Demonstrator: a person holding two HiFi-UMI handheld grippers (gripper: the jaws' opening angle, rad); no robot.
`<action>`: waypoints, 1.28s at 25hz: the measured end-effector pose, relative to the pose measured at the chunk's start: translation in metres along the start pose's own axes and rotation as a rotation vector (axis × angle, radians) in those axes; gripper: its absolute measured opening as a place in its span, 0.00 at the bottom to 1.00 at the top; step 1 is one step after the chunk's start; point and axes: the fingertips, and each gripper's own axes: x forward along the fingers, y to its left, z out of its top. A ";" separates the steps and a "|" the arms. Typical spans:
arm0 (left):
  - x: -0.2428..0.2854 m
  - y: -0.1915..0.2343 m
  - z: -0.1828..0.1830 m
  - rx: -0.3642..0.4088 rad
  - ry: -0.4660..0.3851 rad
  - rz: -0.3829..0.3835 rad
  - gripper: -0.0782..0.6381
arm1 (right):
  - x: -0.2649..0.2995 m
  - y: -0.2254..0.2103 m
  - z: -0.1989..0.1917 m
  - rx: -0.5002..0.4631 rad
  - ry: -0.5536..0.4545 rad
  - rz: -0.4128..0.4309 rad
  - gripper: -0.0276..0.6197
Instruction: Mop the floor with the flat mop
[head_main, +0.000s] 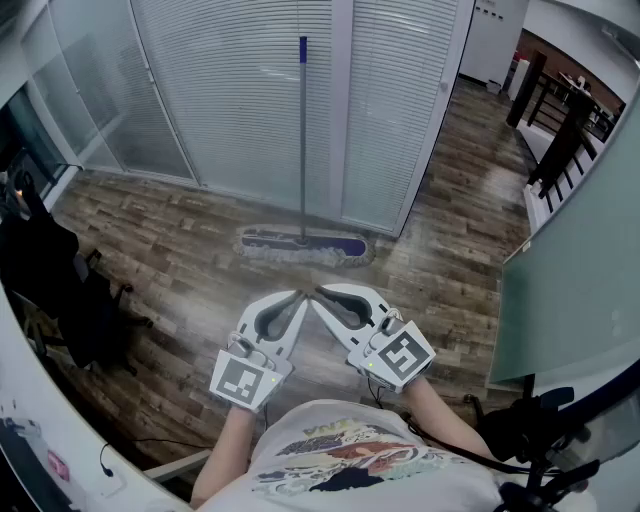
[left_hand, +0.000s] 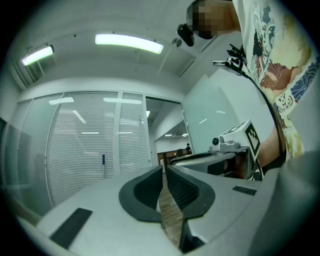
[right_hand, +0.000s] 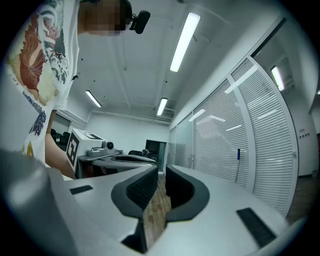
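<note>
The brown-grey wood-plank floor (head_main: 170, 240) carries a purple-padded, pale-fringed flat mop (head_main: 302, 245), its head lying flat close to the blind-covered glass wall (head_main: 240, 100), its thin grey pole (head_main: 303, 140) standing upright. A black wheeled chair (head_main: 70, 290) stands at the left.

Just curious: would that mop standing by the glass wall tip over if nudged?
Probably: the mop stands with a tall thin pole upright, so a sideways nudge could topple it. Its fringed head likely drags rather than slides.
</note>
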 end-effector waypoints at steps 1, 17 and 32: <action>0.003 0.004 0.002 0.003 -0.005 0.000 0.16 | 0.003 -0.006 -0.001 0.001 0.005 -0.003 0.13; 0.025 0.048 -0.013 -0.057 0.041 0.041 0.16 | 0.030 -0.037 -0.020 0.165 0.083 -0.046 0.13; 0.093 0.067 -0.051 -0.069 0.120 0.060 0.16 | 0.033 -0.113 -0.055 0.214 0.070 -0.077 0.14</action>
